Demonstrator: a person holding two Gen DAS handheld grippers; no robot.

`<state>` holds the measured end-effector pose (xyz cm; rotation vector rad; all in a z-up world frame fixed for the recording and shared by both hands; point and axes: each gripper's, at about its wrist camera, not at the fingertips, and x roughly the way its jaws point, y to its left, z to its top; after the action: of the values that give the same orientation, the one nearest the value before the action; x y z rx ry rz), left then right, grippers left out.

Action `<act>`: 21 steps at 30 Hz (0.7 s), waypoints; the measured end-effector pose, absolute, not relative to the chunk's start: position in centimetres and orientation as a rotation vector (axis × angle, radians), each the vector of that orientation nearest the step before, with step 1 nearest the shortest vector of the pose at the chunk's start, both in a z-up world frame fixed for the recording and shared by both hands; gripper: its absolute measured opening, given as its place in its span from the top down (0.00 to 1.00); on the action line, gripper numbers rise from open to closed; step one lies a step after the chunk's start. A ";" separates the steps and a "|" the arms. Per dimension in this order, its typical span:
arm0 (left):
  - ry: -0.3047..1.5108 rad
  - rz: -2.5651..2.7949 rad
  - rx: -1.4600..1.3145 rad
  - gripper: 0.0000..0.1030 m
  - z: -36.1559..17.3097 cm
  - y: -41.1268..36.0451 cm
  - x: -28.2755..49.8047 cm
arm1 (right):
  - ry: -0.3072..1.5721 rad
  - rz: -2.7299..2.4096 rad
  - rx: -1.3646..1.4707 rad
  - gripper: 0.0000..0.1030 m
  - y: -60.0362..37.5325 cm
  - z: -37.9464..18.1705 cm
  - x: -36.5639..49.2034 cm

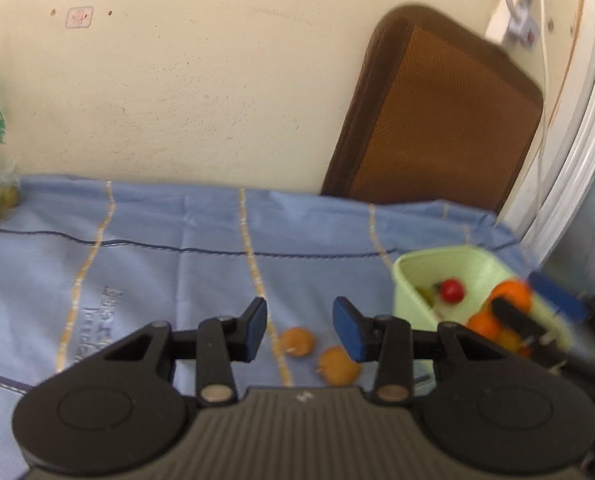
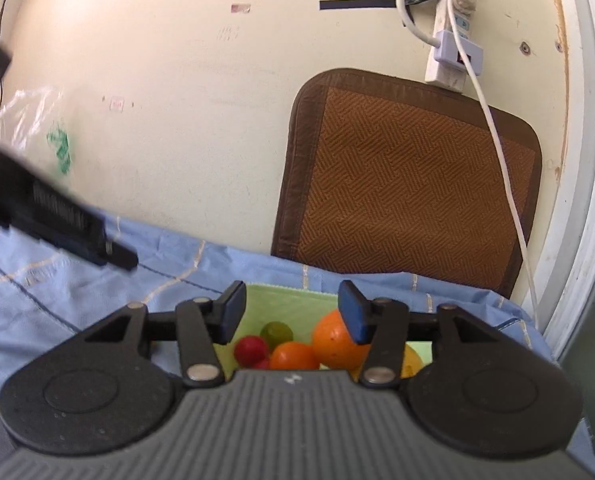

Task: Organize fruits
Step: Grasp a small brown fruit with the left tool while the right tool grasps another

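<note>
We're holding the left gripper (image 1: 299, 328) part-open with nothing between its blue pads, and the two small round tan fruits (image 1: 297, 342) are lying on the blue striped cloth (image 1: 145, 272) just below and ahead of its fingertips, one near centre, the other (image 1: 338, 365) towards its right finger. We're hovering the right gripper (image 2: 293, 312), also part-open and empty, over the pale green plastic bin (image 1: 437, 268) that's already holding oranges and a red fruit, so we're judging the left hand nearer for the loose fruits.
</note>
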<state>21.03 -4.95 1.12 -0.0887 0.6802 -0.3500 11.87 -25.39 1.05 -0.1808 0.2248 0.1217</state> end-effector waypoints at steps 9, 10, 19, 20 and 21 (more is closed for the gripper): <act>0.787 -0.365 -0.103 0.73 -2.0 -5.8 23.0 | 0.373 0.359 -0.198 0.71 -20.2 0.4 11.4; 0.792 -0.371 -0.117 0.73 -2.1 -5.6 23.1 | 0.394 0.358 -0.205 0.71 -19.8 0.1 11.8; 0.780 -0.432 -0.164 0.78 -2.2 -4.5 22.8 | 0.462 0.352 -0.264 0.70 -17.7 -1.3 14.2; 0.783 -0.432 -0.188 0.78 -2.1 -3.9 22.9 | 0.469 0.351 -0.268 0.70 -17.6 -1.5 14.6; 0.787 -0.428 -0.215 0.78 -2.2 -3.2 22.9 | 0.478 0.348 -0.277 0.70 -17.3 -1.6 14.8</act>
<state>22.86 -3.17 -2.17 -0.2148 0.7873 -0.4280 14.81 -17.31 -1.58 -0.2766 0.4779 0.3485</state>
